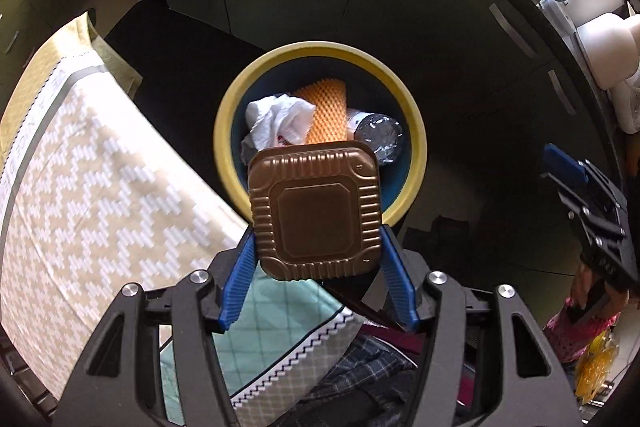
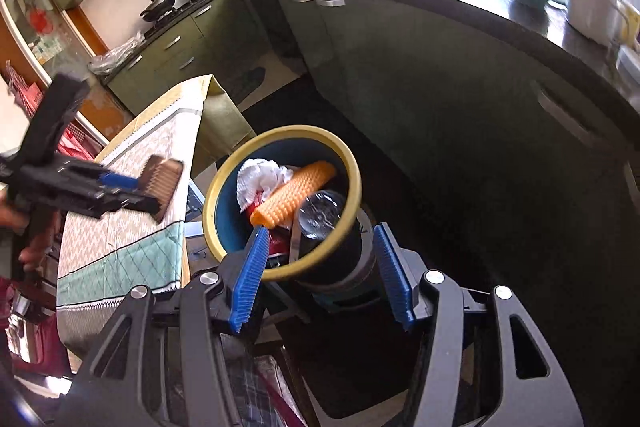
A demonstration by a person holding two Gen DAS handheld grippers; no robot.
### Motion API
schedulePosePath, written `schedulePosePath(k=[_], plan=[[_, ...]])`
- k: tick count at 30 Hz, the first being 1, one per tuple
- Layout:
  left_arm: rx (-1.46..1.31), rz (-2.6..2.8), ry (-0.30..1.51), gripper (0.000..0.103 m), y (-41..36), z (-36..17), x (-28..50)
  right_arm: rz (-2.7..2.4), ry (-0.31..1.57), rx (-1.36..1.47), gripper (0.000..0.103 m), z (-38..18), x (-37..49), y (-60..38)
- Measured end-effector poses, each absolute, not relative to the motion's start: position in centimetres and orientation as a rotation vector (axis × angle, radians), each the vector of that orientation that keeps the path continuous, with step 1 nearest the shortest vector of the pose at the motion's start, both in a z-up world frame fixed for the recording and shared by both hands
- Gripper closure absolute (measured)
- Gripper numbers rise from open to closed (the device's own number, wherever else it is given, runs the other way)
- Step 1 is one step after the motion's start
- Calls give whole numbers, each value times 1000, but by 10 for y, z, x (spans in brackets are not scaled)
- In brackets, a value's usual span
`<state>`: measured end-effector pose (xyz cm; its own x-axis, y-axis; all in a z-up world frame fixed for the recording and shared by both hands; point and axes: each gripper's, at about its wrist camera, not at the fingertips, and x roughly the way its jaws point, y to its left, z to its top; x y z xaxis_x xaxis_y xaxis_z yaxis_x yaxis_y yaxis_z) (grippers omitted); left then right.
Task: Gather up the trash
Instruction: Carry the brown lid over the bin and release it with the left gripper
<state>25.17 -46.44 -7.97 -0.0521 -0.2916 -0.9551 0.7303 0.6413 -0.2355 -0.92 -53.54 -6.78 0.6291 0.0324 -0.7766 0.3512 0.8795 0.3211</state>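
My left gripper [image 1: 316, 227] grasps the bronze foil tray [image 1: 314, 211] between its blue pads, above the yellow-rimmed bin [image 1: 416, 131]. My right gripper [image 2: 324, 267] is released and empty. Inside the bin lie a white tissue [image 2: 260, 175], an orange foam net [image 2: 292, 199] and a plastic bottle [image 2: 320, 215].

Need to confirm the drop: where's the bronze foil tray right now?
The bronze foil tray is clamped in the left tongs, hanging in front of the yellow-rimmed bin; from the right wrist it still sits over the patterned tablecloth.
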Motion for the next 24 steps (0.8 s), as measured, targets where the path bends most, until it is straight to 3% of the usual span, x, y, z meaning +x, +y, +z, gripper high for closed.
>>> schedulePosePath(k=[4,6,7,13,20,24], plan=[[408,-853,1426,43,-497,-107,260,-190,865,503,49,-77,-24,-541],[433,-833,1414,30,-509,-117,262,-184,866,511,49,-81,-25,-541],[436,-824,1404,28,-511,-121,264,-176,869,514,49,-84,-26,-540],[412,-856,1394,28,-515,-124,265,-154,878,530,48,-95,-32,-532],[308,-906,1197,28,-443,-71,229,-129,873,520,43,-100,-34,-504],[220,-866,1055,16,-364,-51,204,-59,884,478,39,-105,-26,-464]])
